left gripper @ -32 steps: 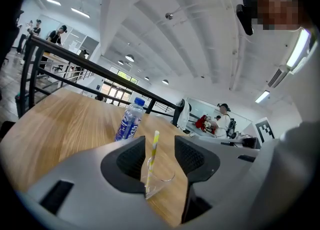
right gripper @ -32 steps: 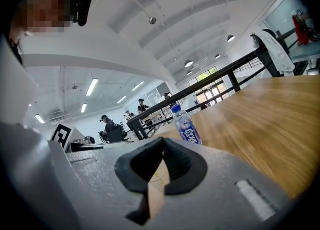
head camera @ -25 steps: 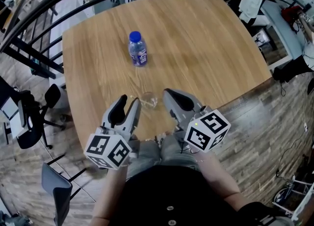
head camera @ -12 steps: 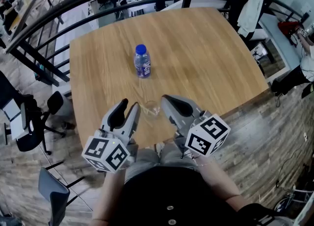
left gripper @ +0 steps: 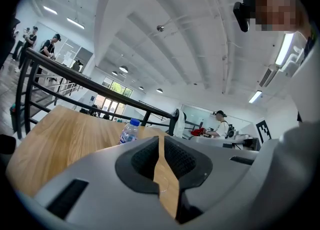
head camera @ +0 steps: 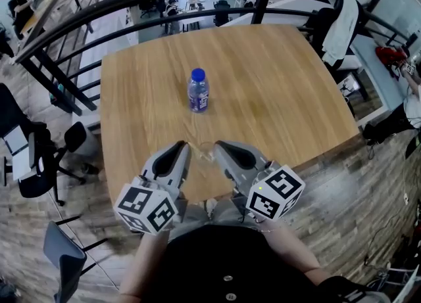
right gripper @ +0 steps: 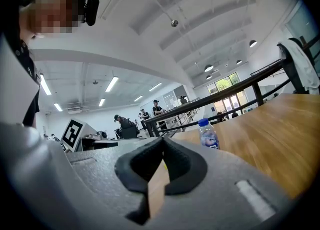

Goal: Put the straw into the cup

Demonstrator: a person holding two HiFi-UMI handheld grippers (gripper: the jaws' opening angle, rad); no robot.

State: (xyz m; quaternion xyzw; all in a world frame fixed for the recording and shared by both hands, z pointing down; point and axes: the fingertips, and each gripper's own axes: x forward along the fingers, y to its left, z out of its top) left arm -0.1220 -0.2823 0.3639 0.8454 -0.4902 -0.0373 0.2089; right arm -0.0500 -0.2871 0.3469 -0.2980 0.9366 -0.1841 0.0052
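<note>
A small clear cup (head camera: 206, 148) stands on the wooden table (head camera: 276, 85) near its front edge, between my two grippers. My left gripper (head camera: 181, 146) is just left of it. Its jaws are closing and almost together (left gripper: 160, 143); only a thin strip of table shows between them. My right gripper (head camera: 219, 146) is just right of the cup, with its jaws shut (right gripper: 162, 142). A tiny yellowish sliver shows at its pads, too small to identify. I cannot make out a straw in any view.
A clear water bottle with a blue cap (head camera: 198, 90) stands upright further back on the table, also seen as the bottle (left gripper: 128, 132) and the bottle (right gripper: 208, 134). A black railing (head camera: 79, 25) runs behind the table. Office chairs (head camera: 39, 163) stand at the left.
The left gripper's fingers, spread apart a second ago, have come nearly together. Both grippers have risen a little beside the cup. The right gripper's jaws look the same.
</note>
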